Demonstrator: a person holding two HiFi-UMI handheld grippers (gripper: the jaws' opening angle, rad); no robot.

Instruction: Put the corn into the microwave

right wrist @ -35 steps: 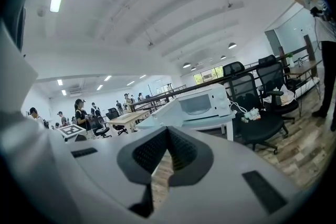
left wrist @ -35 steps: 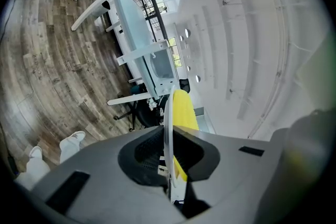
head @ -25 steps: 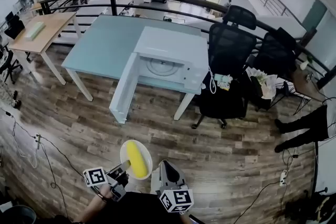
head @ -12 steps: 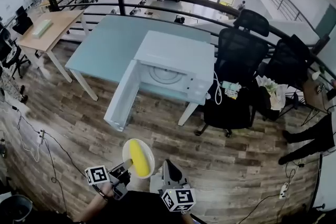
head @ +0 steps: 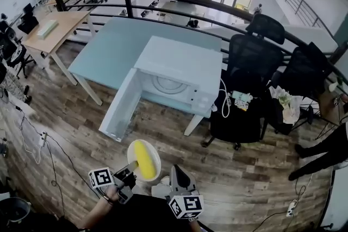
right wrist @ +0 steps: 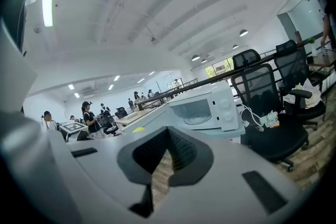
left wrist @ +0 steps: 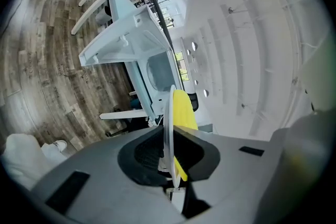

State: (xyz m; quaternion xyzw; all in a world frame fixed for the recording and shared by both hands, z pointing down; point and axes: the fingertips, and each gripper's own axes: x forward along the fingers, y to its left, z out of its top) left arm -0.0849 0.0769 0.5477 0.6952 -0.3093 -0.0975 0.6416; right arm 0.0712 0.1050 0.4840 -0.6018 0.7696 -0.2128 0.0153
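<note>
Corn (left wrist: 184,110) lies on plate (left wrist: 169,113) pinched by left gripper (left wrist: 168,162).

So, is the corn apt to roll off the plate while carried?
Probably, if tilted: the corn looks round and lies loose on the flat plate. The left gripper clamps only the plate's rim, so the plate could tip or slip in the jaws.

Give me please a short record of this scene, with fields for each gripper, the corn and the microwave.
Left gripper: shut on the rim of a plate
Corn: lies on the plate, held in the air above the floor
Right gripper: jaws together, nothing between them
Microwave: stands on the table, door open, corn not yet inside
</note>
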